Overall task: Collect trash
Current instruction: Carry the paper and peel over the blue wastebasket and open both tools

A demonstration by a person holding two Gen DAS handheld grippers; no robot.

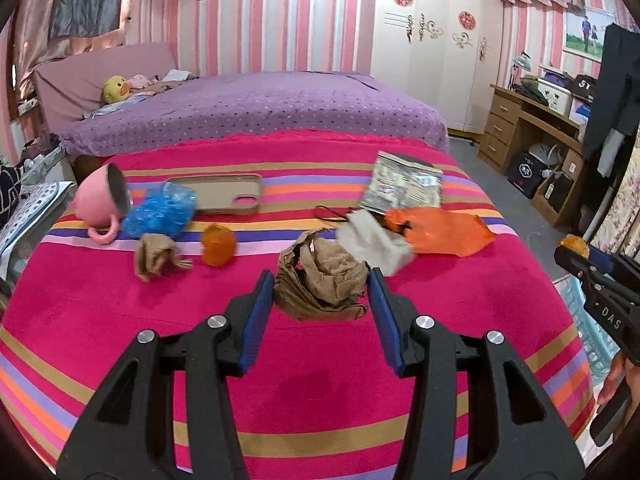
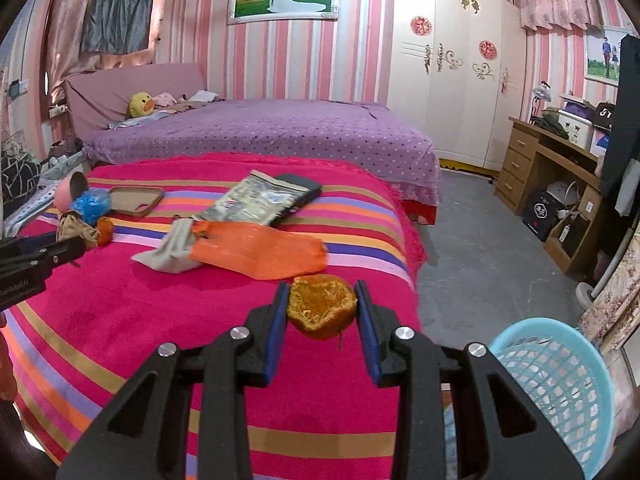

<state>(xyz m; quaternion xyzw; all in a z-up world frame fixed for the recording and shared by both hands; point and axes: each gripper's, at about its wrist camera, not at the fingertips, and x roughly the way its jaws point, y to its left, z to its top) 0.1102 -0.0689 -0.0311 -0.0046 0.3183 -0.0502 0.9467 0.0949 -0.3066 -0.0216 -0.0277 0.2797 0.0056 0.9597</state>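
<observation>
My left gripper (image 1: pixel 320 280) has its jaws on both sides of a crumpled brown paper bag (image 1: pixel 322 280) on the striped bed cover; whether they press it is unclear. My right gripper (image 2: pixel 322 292) is shut on an orange peel (image 2: pixel 322 306), held above the bed's right edge; it also shows in the left wrist view (image 1: pixel 576 245). More trash lies on the cover: an orange plastic bag (image 1: pixel 440 230), a grey cloth scrap (image 1: pixel 374 242), a small brown paper wad (image 1: pixel 156 254), an orange peel piece (image 1: pixel 218 246), a blue plastic wad (image 1: pixel 160 210) and a foil packet (image 1: pixel 404 184).
A light blue basket (image 2: pixel 560 380) stands on the floor right of the bed. A pink cup (image 1: pixel 102 200) lies tipped at the far left beside a brown phone case (image 1: pixel 224 194). A dark phone (image 2: pixel 300 188) lies under the foil packet. A purple bed (image 1: pixel 260 108) and a wooden desk (image 1: pixel 532 128) stand behind.
</observation>
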